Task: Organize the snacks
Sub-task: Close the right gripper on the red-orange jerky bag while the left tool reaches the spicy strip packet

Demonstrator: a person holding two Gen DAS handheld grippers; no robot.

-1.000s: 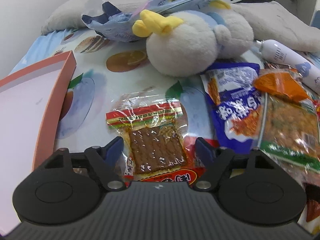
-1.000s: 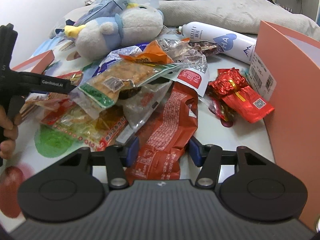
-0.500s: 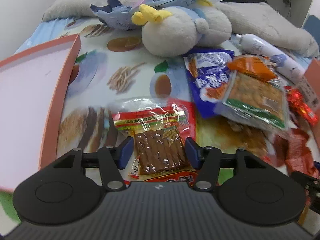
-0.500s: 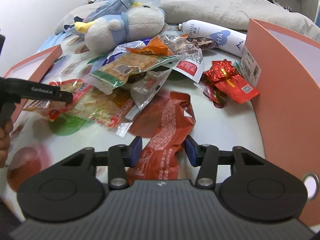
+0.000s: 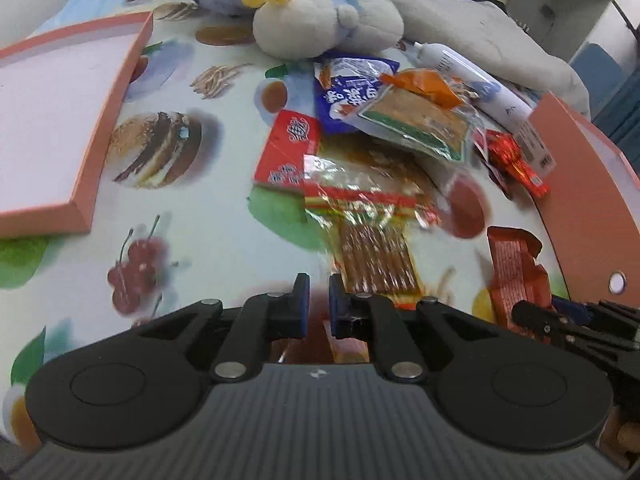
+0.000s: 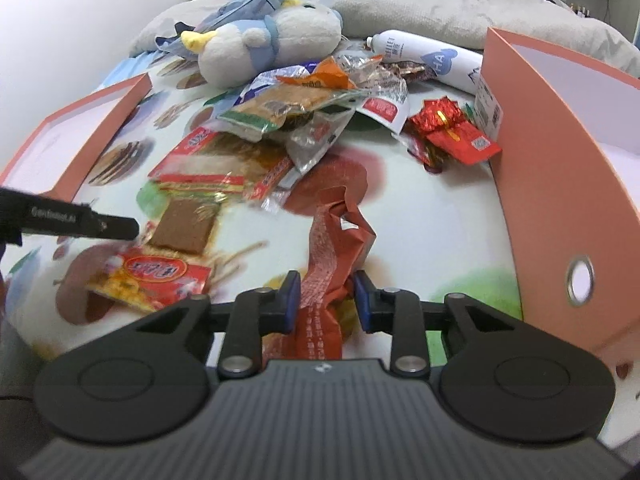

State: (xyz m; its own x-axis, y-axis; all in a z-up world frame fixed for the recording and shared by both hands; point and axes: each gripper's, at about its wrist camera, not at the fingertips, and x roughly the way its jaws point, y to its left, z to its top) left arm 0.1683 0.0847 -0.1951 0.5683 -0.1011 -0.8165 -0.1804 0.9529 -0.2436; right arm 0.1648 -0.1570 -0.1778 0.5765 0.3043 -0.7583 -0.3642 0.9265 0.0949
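R gripper (image 6: 325,300) closing on the red pack (image 6: 332,248), long axis toward 12; L gripper (image 5: 319,300) closing, brown pack (image 5: 376,260) off at 1, not gripped.

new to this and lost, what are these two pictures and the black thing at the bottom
No robot: a person holds a two-finger gripper in each hand, a camera on each looking along its fingers. One picture is from the left gripper, one from the right gripper. Snack packs, a plush toy and a pink box lie on a printed cloth. The right jaws are closing around an orange wrapper; the left are closing by a brown-strip pack, grip unclear.
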